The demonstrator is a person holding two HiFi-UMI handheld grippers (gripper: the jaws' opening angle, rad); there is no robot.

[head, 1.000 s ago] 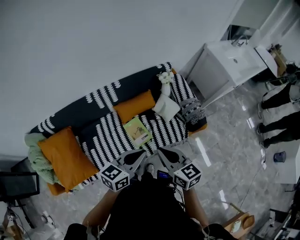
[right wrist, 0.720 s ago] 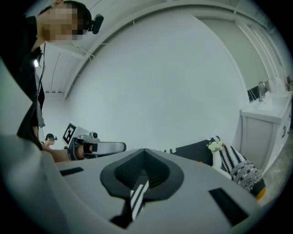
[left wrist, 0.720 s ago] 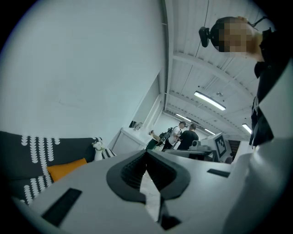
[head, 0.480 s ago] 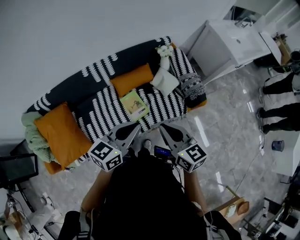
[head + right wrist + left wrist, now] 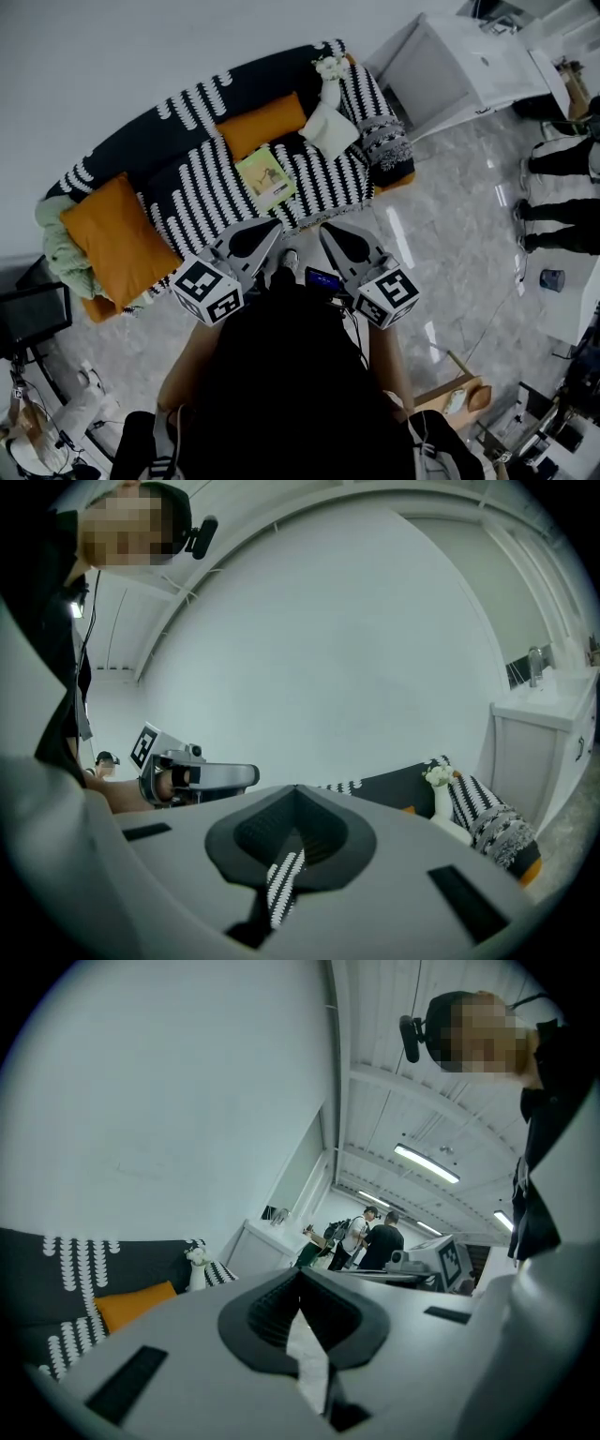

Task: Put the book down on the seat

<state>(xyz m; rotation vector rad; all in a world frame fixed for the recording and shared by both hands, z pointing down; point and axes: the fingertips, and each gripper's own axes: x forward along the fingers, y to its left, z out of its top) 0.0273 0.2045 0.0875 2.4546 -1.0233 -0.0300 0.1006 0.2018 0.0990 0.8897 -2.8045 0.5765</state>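
Observation:
The book (image 5: 265,176), pale green with a small picture on its cover, lies flat on the seat of the black-and-white patterned sofa (image 5: 202,192), in front of an orange cushion (image 5: 263,123). Both grippers are held close to the person's body, short of the sofa's front edge and apart from the book. The left gripper (image 5: 275,226) is shut with nothing in it, and its closed jaws (image 5: 300,1275) point over the sofa's back. The right gripper (image 5: 325,228) is also shut and empty (image 5: 295,791). The book is hidden in both gripper views.
A second orange cushion (image 5: 117,239) and a green blanket (image 5: 58,255) sit at the sofa's left end, a white cushion (image 5: 329,126) and a small figure (image 5: 328,67) at its right. A white cabinet (image 5: 459,70) stands beyond. People (image 5: 562,155) stand at the right on the glossy floor.
In the head view the sofa and book have drifted up and away while the grippers stay by the body. The book has not moved on the seat. Both jaws stayed shut.

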